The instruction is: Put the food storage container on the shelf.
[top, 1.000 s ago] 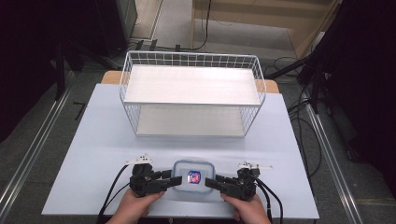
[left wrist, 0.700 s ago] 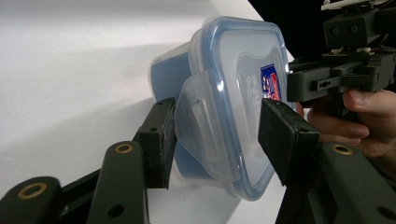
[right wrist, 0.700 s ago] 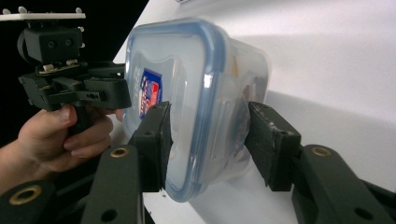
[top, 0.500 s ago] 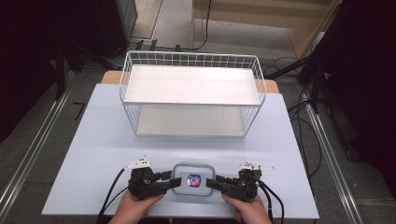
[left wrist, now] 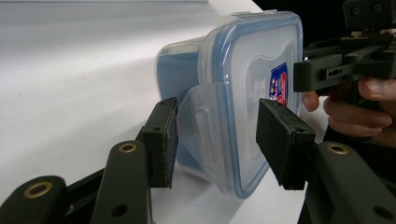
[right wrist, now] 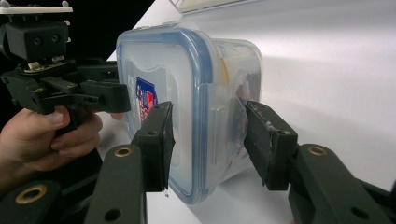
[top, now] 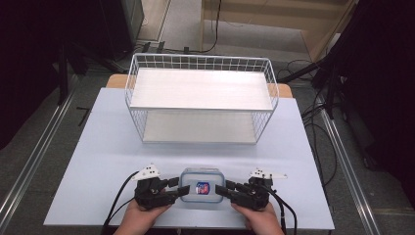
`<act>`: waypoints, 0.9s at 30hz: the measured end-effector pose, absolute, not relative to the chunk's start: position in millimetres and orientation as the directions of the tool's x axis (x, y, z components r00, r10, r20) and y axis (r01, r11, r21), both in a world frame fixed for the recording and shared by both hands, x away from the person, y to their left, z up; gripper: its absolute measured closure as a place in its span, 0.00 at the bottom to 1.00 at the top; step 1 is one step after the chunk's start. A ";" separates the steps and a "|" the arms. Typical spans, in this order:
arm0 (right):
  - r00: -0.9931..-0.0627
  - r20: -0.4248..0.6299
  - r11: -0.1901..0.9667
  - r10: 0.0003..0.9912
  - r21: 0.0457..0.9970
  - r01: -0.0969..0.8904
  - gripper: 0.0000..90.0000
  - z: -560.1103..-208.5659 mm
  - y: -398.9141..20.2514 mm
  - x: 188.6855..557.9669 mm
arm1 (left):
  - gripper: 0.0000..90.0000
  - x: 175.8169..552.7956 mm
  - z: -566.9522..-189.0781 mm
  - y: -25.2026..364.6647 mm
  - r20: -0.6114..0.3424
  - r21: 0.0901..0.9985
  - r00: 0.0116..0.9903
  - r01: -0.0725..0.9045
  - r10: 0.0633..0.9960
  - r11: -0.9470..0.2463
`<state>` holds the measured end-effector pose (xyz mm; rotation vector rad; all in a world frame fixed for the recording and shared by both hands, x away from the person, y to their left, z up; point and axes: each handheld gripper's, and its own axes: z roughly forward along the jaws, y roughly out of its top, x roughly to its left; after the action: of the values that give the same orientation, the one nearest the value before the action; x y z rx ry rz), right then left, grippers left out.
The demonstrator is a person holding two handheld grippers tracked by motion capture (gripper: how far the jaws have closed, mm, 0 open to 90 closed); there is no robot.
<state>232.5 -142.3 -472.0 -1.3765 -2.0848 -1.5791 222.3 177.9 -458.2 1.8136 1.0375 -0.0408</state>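
A clear plastic container (top: 201, 188) with a blue-rimmed lid and a red and blue label sits near the table's front edge. My left gripper (top: 181, 188) reaches in from its left end. In the left gripper view the jaws have just been closing on the container (left wrist: 243, 79): one pad presses its flared latch flap (left wrist: 198, 126), the other lies on the lid. My right gripper (top: 221, 191) meets the right end. Its jaws have also just been closing, one pad on the lid (right wrist: 154, 70) and one on the side flap.
A white wire basket shelf (top: 200, 98) with two white boards stands across the back half of the table (top: 98, 147). Cables trail from both grippers over the front edge. Bare table lies between the shelf and the container.
Both pairs of jaws have narrowed slightly onto the container's ends. Hands and container have stayed where they were.
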 end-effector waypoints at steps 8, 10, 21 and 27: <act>-0.563 0.611 0.006 0.556 0.675 0.738 0.60 -472.6 -142.2 234.8 | 0.56 223.2 -458.5 177.4 -0.445 0.748 0.635 0.652 0.632 -0.128; -0.567 0.607 0.005 0.557 0.680 0.733 0.60 -472.6 -141.9 233.9 | 0.56 222.6 -458.3 177.4 -0.442 0.749 0.635 0.650 0.634 -0.128; -0.614 0.544 0.016 0.572 0.741 0.671 0.59 -465.3 -139.3 229.6 | 0.56 217.3 -453.5 176.8 -0.399 0.797 0.658 0.593 0.638 -0.113; -0.651 0.497 0.016 0.574 0.788 0.615 0.59 -458.2 -138.9 225.7 | 0.55 212.5 -445.9 176.0 -0.354 0.837 0.678 0.537 0.644 -0.104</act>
<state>225.7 -138.9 -458.2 -1.2965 -2.2128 -1.7508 212.5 176.0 -445.9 1.7637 0.9476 0.1191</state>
